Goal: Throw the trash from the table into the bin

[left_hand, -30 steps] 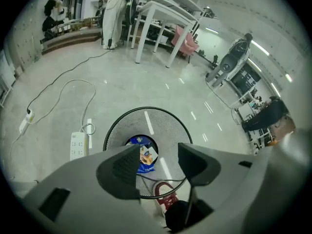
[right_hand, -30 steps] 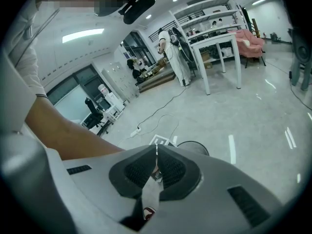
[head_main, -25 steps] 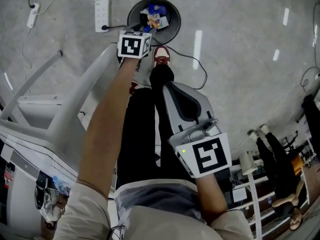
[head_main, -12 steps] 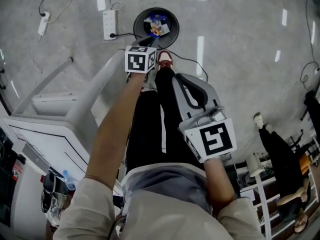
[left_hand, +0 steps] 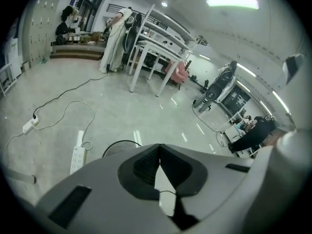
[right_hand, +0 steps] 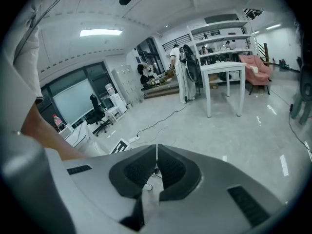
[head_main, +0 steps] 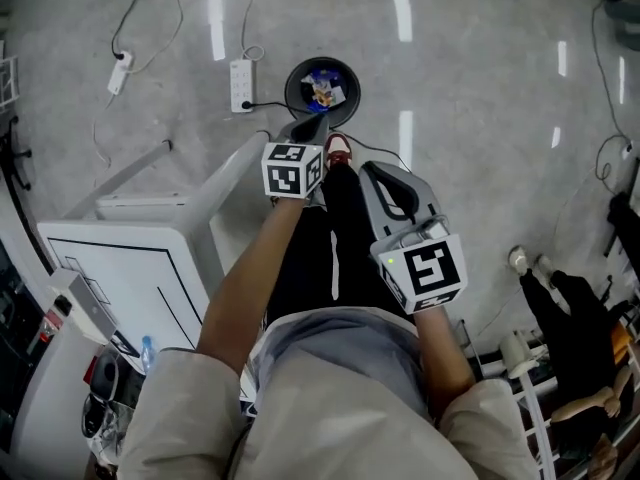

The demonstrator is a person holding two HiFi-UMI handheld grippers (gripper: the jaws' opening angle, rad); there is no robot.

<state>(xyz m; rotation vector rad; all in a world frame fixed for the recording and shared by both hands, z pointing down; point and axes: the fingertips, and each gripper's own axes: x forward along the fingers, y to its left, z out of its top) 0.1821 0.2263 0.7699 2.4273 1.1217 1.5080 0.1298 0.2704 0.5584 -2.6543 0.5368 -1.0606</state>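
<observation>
Below me on floor, bin (head_main: 293, 80) holds trash (head_main: 322, 86): wrappers lie inside. Left gripper (head_main: 311, 128) near bin, apart from it; jaws have just been closing, now clenched on nothing. Right gripper (head_main: 388, 174) likewise clenched, empty. Judgement: drop complete; next step is return to table (head_main: 120, 258). Advise: unclench jaws before reaching, step wide of power strip (head_main: 241, 85). Trash left on table: cannot tell. Floor (head_main: 480, 68) grey, glossy, reflects ceiling lights. Room is open workshop; white frame tables (left_hand: 146, 48), people (left_hand: 115, 35) far off.

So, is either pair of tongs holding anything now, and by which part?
Nothing is held: left tongs, just closed, and right tongs are both shut and empty.
</observation>
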